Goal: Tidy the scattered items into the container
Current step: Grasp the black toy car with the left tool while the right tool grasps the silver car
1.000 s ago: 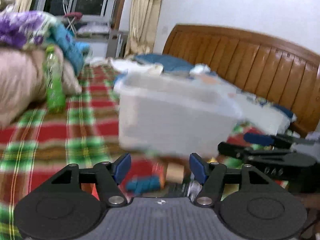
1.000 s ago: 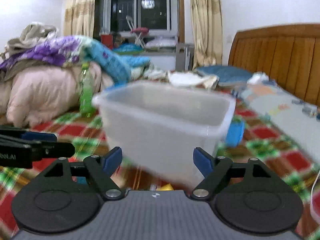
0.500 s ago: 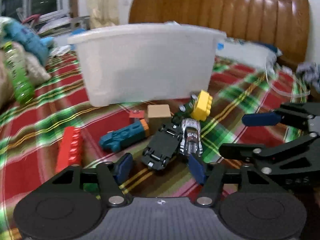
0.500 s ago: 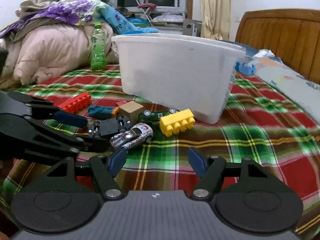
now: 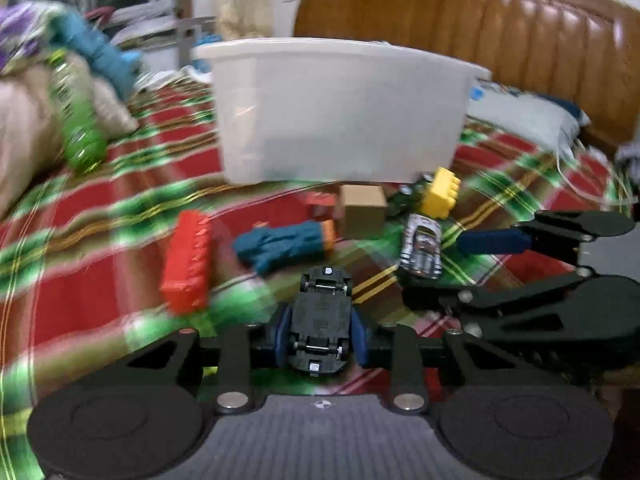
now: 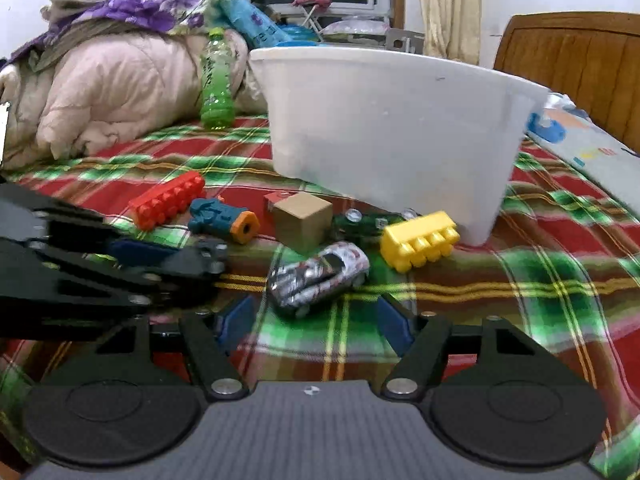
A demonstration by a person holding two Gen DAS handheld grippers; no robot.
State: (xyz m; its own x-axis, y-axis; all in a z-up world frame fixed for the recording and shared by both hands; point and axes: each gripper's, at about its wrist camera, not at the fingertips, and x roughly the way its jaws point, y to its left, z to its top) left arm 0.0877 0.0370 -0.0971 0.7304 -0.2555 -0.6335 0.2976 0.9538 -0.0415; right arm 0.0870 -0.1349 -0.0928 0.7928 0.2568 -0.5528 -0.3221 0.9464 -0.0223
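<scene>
A white plastic container (image 5: 340,112) stands on the plaid bed; it also shows in the right wrist view (image 6: 392,136). My left gripper (image 5: 320,334) is shut on an upside-down black toy car (image 5: 322,312). My right gripper (image 6: 316,320) is open, just short of a silver toy car (image 6: 320,276). Scattered in front of the container lie a red brick (image 6: 168,200), a teal toy (image 6: 222,220), a wooden cube (image 6: 304,222), a green car (image 6: 368,222) and a yellow brick (image 6: 420,238).
A green bottle (image 6: 216,92) leans on a pile of pink bedding (image 6: 112,92) at the left. A wooden headboard (image 5: 500,40) runs behind the container. A pillow (image 5: 528,116) and white cable (image 5: 588,184) lie at the right.
Both grippers dropped from container height down to the toys. My left gripper closed on the black car. My right gripper moved up close to the silver car.
</scene>
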